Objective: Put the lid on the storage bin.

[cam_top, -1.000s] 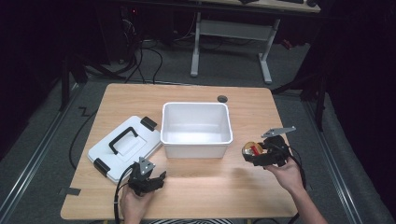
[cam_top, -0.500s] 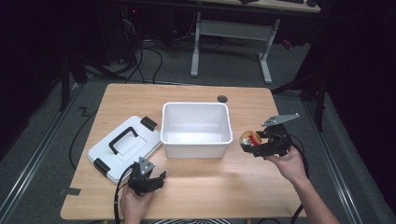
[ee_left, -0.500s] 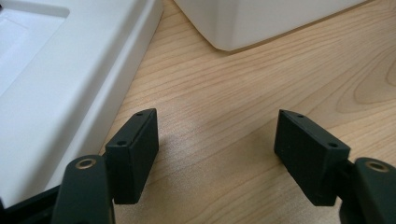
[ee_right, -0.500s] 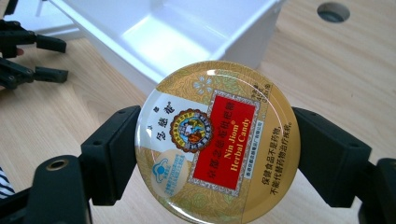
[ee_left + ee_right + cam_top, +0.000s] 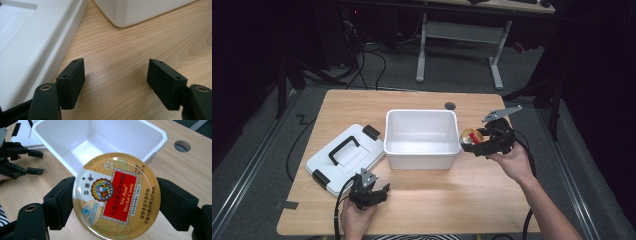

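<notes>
Wooden table, dark room: candy tin [image 5: 115,195] lifted toward white bin [image 5: 422,137].
Right gripper [image 5: 474,142] clenched on the round, glossy gold tin; since a second ago it has risen to the bin's right rim, centre-right of the high view, likely for dropping in. Left gripper [image 5: 374,192] idle, jaws apart, empty, beside smooth white lid [image 5: 344,157].

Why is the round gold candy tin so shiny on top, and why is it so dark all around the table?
In the right gripper view, the round gold candy tin has a glossy lid that mirrors the overhead light as pale glare near its top edge. In the high view, light falls on the light wooden table and the white plastic bin, while the floor beyond stays dim.
</notes>
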Motion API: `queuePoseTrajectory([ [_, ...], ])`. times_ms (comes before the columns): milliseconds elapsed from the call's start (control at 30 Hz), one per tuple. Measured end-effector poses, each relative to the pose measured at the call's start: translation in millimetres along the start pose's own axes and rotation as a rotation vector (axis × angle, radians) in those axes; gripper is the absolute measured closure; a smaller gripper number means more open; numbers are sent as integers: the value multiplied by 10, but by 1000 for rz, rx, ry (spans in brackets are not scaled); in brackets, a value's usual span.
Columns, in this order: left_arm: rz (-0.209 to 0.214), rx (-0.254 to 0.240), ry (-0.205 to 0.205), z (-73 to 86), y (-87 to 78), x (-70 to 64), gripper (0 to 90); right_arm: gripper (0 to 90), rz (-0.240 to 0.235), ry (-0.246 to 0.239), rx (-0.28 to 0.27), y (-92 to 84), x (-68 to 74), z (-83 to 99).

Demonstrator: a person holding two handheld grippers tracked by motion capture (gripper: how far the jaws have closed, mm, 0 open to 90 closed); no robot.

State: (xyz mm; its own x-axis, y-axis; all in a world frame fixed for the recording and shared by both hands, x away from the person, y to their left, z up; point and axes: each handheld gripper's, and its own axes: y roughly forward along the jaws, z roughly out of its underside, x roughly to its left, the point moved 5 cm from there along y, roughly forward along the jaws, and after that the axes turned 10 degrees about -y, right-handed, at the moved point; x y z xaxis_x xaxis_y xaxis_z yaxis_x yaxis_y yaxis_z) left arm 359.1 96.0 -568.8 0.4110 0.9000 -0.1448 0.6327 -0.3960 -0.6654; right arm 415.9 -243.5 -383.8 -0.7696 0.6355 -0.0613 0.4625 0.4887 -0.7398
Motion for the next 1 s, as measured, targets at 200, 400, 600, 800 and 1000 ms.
queuePoseTrajectory([
  [200, 0, 0, 0, 0, 0, 0, 310, 205, -6, -21, 3, 72, 11, -192],
  [400, 0, 0, 0, 0, 0, 0, 311, 205, -14, -48, 19, 178, 44, -378],
  [600, 0, 1, 1, 0, -1, 1, 311, 205, -22, -66, 48, 306, 63, -517],
  [800, 0, 1, 1, 0, -1, 1, 311, 205, -26, -80, 89, 449, 65, -591],
  [1000, 0, 1, 1, 0, -1, 1, 311, 205, -26, -91, 138, 584, 60, -610],
])
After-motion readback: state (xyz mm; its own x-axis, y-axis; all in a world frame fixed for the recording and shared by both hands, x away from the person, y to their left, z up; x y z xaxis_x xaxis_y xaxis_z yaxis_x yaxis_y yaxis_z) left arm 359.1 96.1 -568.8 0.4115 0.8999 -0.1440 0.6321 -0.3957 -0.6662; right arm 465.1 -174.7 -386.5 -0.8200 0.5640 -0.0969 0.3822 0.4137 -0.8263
